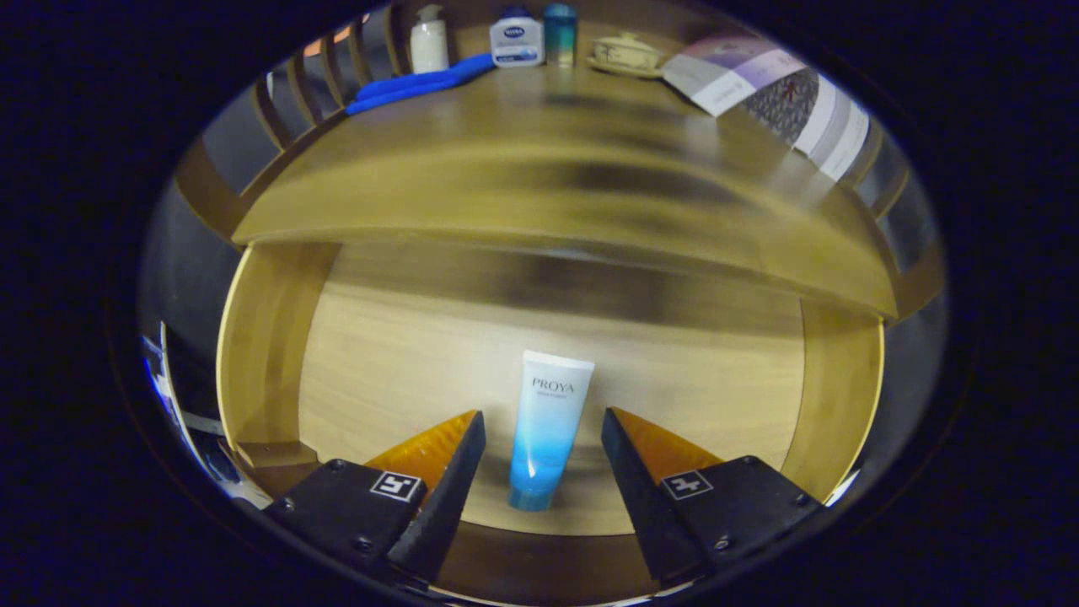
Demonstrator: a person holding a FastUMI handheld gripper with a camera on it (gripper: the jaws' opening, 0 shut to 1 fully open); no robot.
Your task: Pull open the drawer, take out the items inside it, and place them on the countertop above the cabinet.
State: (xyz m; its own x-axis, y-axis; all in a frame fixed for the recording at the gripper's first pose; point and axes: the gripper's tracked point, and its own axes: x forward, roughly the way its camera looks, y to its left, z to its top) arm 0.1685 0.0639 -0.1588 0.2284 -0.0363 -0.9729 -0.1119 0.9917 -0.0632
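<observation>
Tongs point(544, 430) spread wide, straddling tube point(546, 430) lying in open drawer point(261, 354), untouched.

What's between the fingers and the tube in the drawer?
Nothing: in the gripper view the tube lies on the drawer floor in the gap between the open gripper fingers, untouched on either side.

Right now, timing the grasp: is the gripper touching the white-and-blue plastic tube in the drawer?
Apart. Gripper view shows bare drawer floor between the open gripper and tube.
</observation>
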